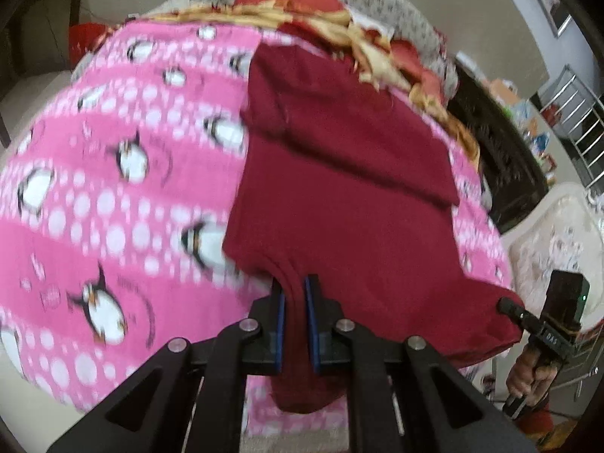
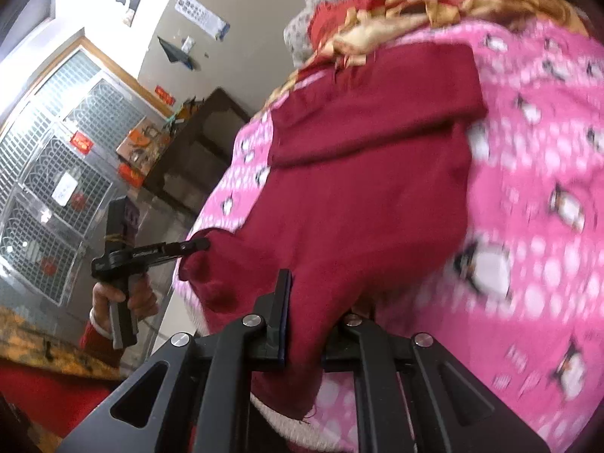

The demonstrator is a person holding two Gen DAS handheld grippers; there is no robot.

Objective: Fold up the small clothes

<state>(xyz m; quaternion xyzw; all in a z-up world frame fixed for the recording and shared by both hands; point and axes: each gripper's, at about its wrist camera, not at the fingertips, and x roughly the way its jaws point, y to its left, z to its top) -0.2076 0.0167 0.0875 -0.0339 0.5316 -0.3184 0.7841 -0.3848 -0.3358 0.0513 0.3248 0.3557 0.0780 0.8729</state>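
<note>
A pink penguin-print blanket (image 1: 113,196) covers the bed, with a crumpled red and gold cloth (image 1: 339,26) at its far end. On the blanket lies the maroon garment (image 1: 339,196), its far part folded over. My left gripper (image 1: 294,324) has its fingers pinching the garment's near edge. My right gripper (image 2: 305,321) pinches another bunch of that near edge, one finger hidden under cloth. My hand (image 2: 124,298) grips the left handle.

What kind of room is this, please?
Probably a bedroom in a home: a pink fleece blanket with penguins covers what looks like a bed, a dark wooden cabinet stands by the wall, and a metal window grille is behind.
</note>
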